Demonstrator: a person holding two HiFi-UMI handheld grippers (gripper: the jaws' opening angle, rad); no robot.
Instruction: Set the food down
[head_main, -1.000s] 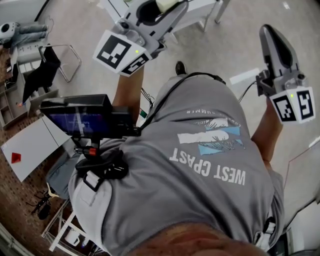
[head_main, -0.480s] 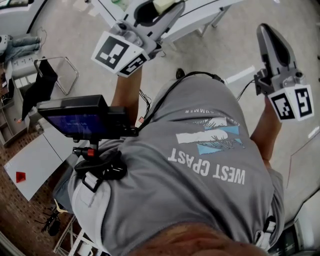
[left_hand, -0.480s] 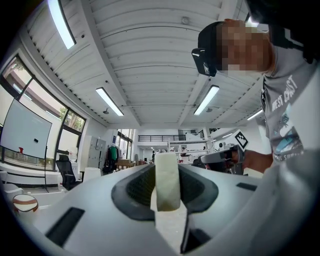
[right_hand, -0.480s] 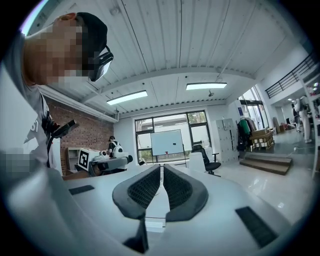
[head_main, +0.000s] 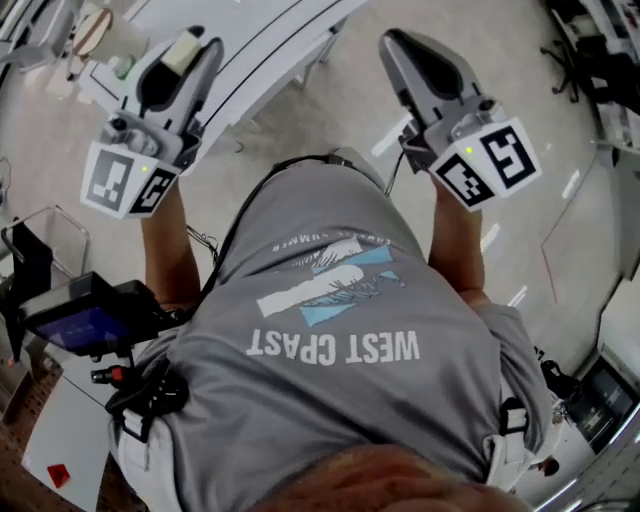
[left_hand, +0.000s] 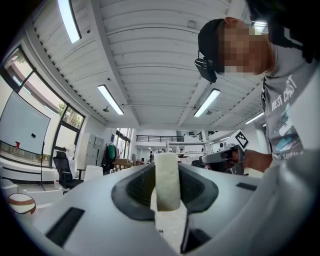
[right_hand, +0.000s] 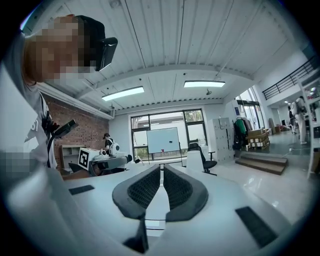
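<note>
A pale cream block of food (left_hand: 166, 179) stands upright between the jaws of my left gripper (left_hand: 166, 167), which is shut on it. In the head view the food (head_main: 181, 51) shows in the left gripper (head_main: 195, 45) at the upper left, over the near edge of a white table (head_main: 270, 40). My right gripper (head_main: 395, 42) is held at the upper right over the floor. Its jaws meet at the tips in the right gripper view (right_hand: 161, 168), with nothing between them. Each gripper appears in the other's view: the right gripper (left_hand: 223, 157) and the left gripper (right_hand: 100, 160).
A round dish (head_main: 90, 25) and a small green thing (head_main: 121, 68) lie on the table's far left. A screen device (head_main: 85, 320) hangs at the person's hip. Office chairs (head_main: 570, 50) stand at the upper right. A whiteboard (right_hand: 161, 140) and a chair (right_hand: 202, 157) lie ahead of the right gripper.
The view has swung, and both grippers have shifted left in it. The left one, food still held, is now over the white table's edge. The right gripper has come closer to the table.
</note>
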